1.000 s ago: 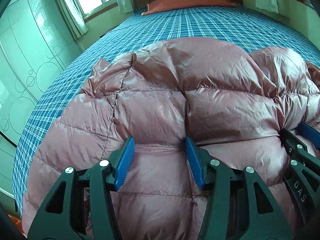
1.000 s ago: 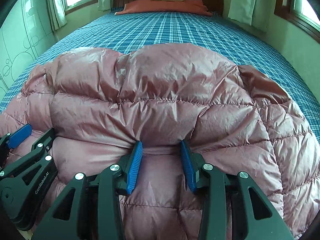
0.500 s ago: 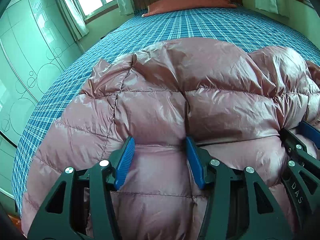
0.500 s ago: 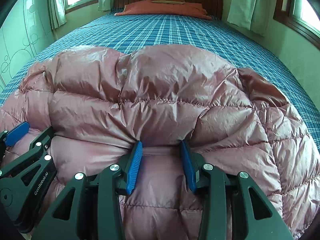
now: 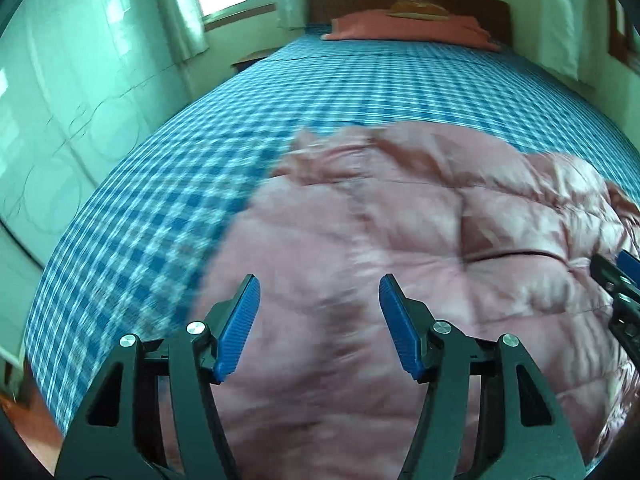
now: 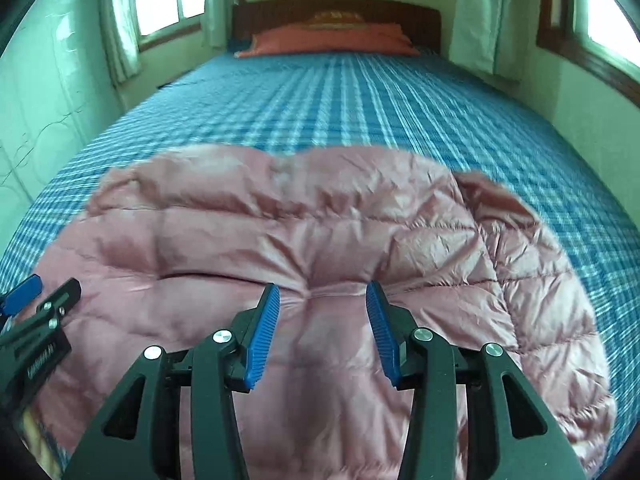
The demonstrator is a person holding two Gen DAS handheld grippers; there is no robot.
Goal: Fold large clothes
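Note:
A large pink quilted down jacket (image 5: 420, 240) lies folded on the blue checked bed (image 5: 360, 88); it also shows in the right wrist view (image 6: 280, 224). My left gripper (image 5: 320, 300) is open and empty, above the jacket's near left part. My right gripper (image 6: 322, 304) is open and empty, above the jacket's near middle. Each gripper's tip shows at the edge of the other's view, the right one (image 5: 616, 280) and the left one (image 6: 36, 300). The left wrist view is blurred by motion.
The bed (image 6: 360, 100) stretches far ahead to an orange pillow (image 6: 328, 38) and a dark headboard (image 6: 336, 8). A pale wardrobe (image 5: 60, 120) stands at the left. Curtained windows (image 6: 600, 20) are on both sides.
Both grippers have let go of the jacket's fold, opened and pulled up and back. The jacket has settled flatter on the bed.

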